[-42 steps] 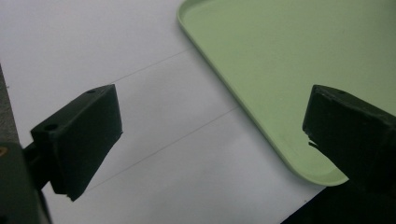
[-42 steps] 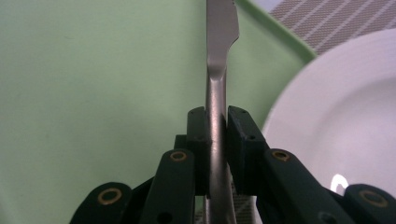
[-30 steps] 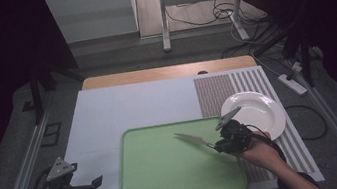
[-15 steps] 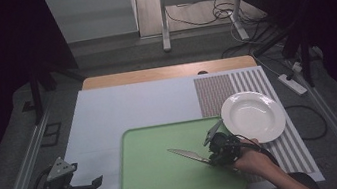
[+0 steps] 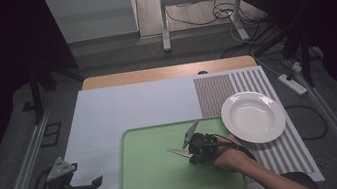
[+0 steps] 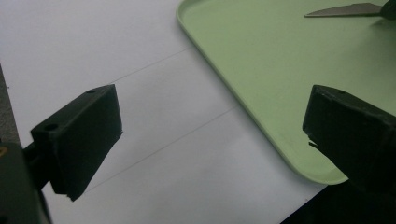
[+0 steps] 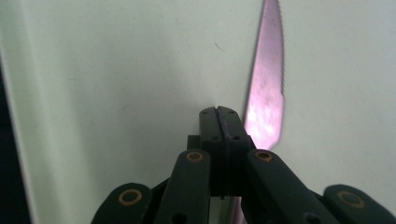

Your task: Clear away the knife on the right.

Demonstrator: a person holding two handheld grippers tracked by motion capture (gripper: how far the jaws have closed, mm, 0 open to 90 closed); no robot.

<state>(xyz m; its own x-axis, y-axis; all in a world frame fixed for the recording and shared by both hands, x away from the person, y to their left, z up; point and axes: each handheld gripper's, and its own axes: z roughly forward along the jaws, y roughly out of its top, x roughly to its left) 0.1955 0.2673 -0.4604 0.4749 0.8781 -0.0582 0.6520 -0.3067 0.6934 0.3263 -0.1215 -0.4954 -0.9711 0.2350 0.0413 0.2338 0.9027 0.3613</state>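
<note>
The counter (image 5: pixel 123 106) carries a green tray (image 5: pixel 153 177), the landmark here, with a white plate (image 5: pixel 253 116) just off its right edge. Since a second ago the right claw (image 5: pixel 191 151) has travelled from the tray's right edge to over its middle, jaws just closing tight, pinching a knife (image 7: pixel 268 88) above the tray. The left claw (image 5: pixel 94 184) stays spread beside the tray's left edge.

Overhead view, 2 close tray (image 5: pixel 134 180) views

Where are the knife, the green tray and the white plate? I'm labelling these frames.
knife (image 7: pixel 267 88): right gripper view, middle of the serrated blade.
green tray (image 5: pixel 158 177): high view, bare floor of the tray.
white plate (image 5: pixel 253 116): high view, its centre well.
</note>
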